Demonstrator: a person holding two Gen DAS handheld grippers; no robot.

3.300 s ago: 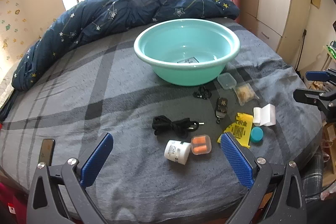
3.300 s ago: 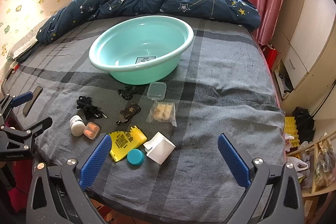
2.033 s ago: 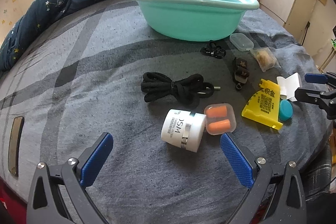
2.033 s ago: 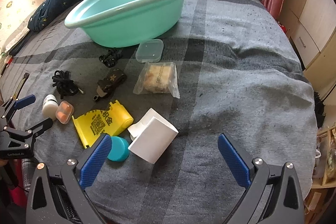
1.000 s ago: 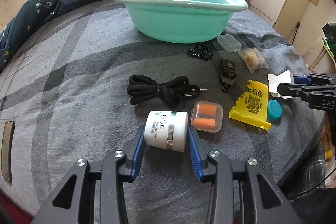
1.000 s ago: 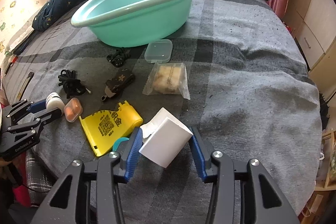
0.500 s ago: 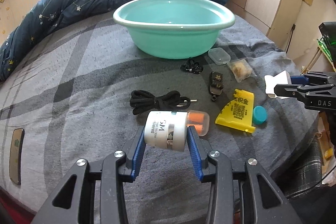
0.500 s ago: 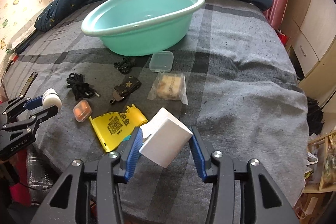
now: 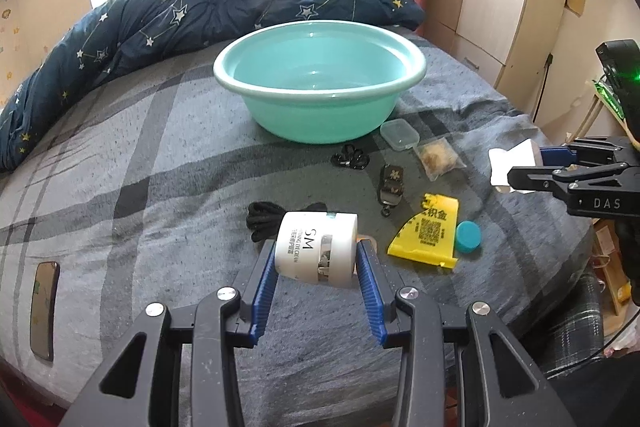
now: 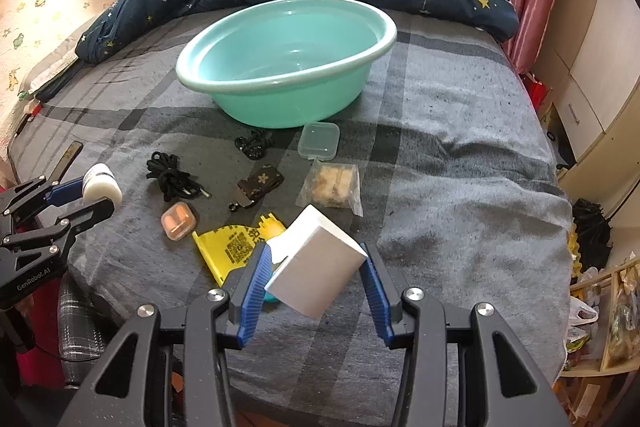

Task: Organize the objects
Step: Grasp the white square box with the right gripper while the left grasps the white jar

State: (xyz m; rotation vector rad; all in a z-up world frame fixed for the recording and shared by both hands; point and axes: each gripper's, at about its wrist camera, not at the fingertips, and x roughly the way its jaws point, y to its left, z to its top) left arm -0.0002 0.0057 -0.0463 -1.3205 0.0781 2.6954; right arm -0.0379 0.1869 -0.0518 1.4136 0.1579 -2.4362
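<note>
Both grippers loaded, both clear of the bed.

Left gripper (image 9: 316,259): pads clamped on the white cream jar (image 9: 317,251), jar lying sideways between them, cap end toward 3 o'clock. I read it as lifted off the grey blanket (image 9: 120,155).

Right gripper (image 10: 316,273): pads squeezing the white box (image 10: 316,261), which sits cocked, one corner pointing to 12 o'clock. Contact looks to be near the box's edges, not flat on its faces.

Teal basin (image 9: 320,83) stands at 12 o'clock in both wrist views, well apart from both loads, nothing visible inside. I take it as the drop target.

Left on the blanket: black cord (image 10: 170,177), orange earplug case (image 10: 179,221), yellow card (image 10: 236,247), teal cap (image 9: 468,235), key pouch (image 10: 260,185), snack bag (image 10: 334,185), clear small box (image 10: 319,141), small black clip bundle (image 10: 254,143).

Risks as I judge them:
- The tilted box may pivot or squirt out during the carry, because the grip is on its corners.
- The jar is round and smooth; any slackening lets it roll forward out of the pads.
- Both grippers heading for the same basin could collide near its rim.
- A low approach could knock the near rim and shove the basin on the soft bedding.
- A high release could let the jar bounce out.
</note>
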